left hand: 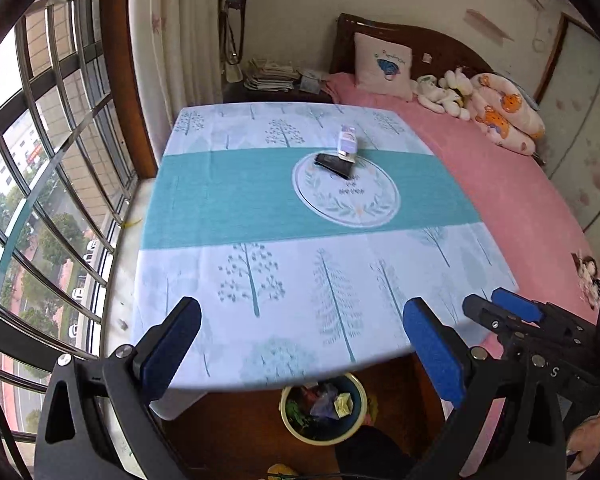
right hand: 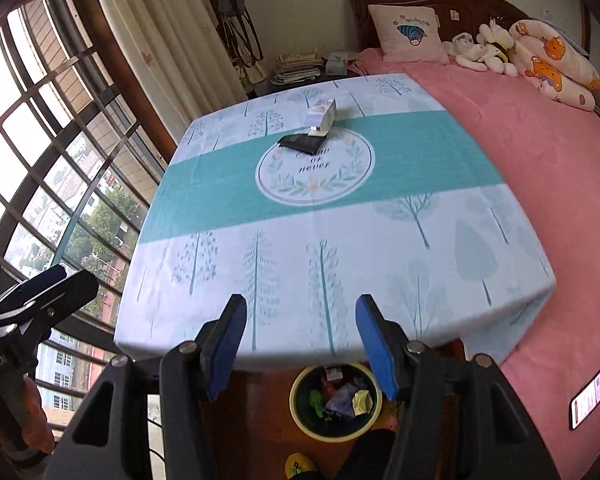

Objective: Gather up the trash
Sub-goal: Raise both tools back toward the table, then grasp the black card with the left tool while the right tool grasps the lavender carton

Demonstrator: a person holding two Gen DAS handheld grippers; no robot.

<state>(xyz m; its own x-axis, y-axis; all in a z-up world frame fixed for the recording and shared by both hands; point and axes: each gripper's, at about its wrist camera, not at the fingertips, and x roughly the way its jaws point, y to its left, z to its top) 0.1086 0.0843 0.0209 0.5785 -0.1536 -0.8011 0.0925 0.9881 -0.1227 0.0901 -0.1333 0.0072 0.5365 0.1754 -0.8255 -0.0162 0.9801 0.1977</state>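
bin rim behind fingers, contents jumbled

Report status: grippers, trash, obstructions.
Left gripper and right gripper open, empty. Box and wallet on table. Bin below. Nothing blocking.

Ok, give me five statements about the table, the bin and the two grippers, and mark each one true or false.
1. The small box lies on the table with one end resting on the flat black item. True.
2. The right gripper holds a piece of trash. False: its jaws stand open with nothing between them.
3. The bin on the floor already holds crumpled trash. True.
4. The bin stands on the bed. False: it stands on the wooden floor below the table's near edge.
5. The left gripper is clamped on the tablecloth. False: its jaws are open and empty.
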